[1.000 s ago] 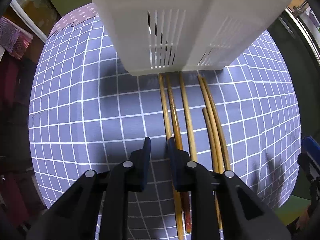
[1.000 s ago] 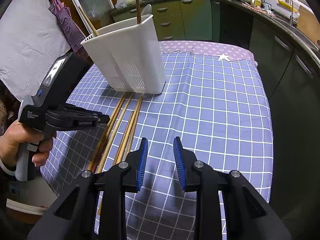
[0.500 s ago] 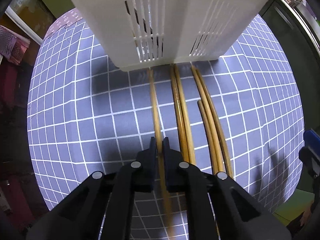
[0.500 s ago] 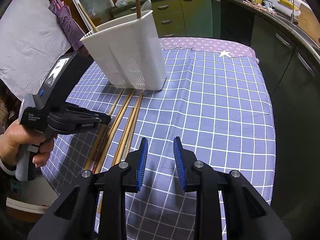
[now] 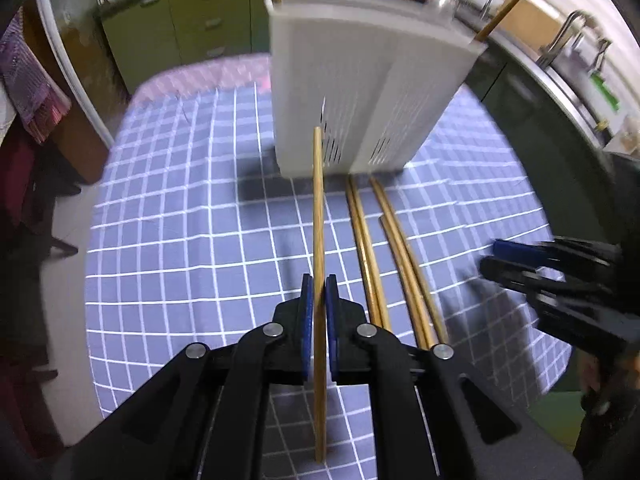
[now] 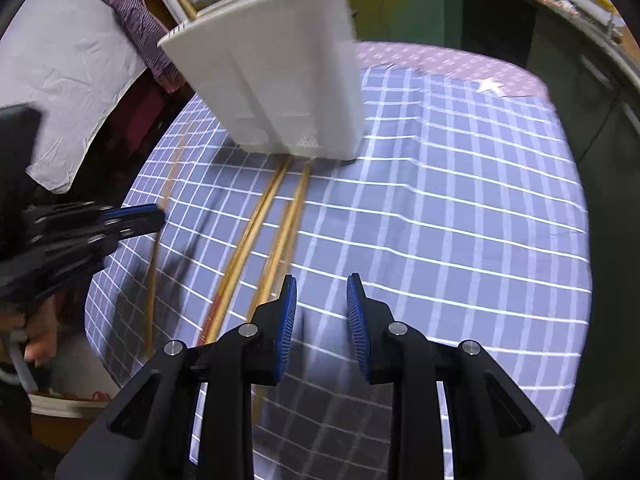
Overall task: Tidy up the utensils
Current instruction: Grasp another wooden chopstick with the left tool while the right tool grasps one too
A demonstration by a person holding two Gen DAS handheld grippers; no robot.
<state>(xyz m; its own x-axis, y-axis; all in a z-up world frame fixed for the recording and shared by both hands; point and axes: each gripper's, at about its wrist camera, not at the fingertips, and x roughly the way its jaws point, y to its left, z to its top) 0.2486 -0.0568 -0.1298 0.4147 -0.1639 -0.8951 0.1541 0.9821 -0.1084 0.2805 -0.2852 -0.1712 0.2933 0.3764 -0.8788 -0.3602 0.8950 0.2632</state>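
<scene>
In the left wrist view the left gripper (image 5: 316, 292) sits at lower centre with its blue-padded jaws pressed onto a single wooden chopstick (image 5: 318, 216). The stick runs between the pads and stretches up the frame, its far tip showing in front of the slotted lower wall of the white utensil holder (image 5: 360, 92); its near end passes down between the gripper's black arms toward the bottom edge. It looks raised off the cloth rather than lying on it.

Just right of the held stick, four more chopsticks (image 5: 374, 256) lie on the blue checked tablecloth (image 5: 180, 240) in two close pairs, their far ends reaching the foot of the holder at centre frame. Two sticks stand in the holder, poking above its rim at the top of the frame.

In the right wrist view the right gripper (image 6: 321, 312) is at lower centre, jaws spread with nothing between them, hovering over the cloth just right of the near ends of the lying chopsticks. At the left edge of that view the left gripper shows as a blurred black shape with the held stick hanging below it. Green kitchen cabinets (image 5: 192, 20) fill the upper left of the left wrist view.
</scene>
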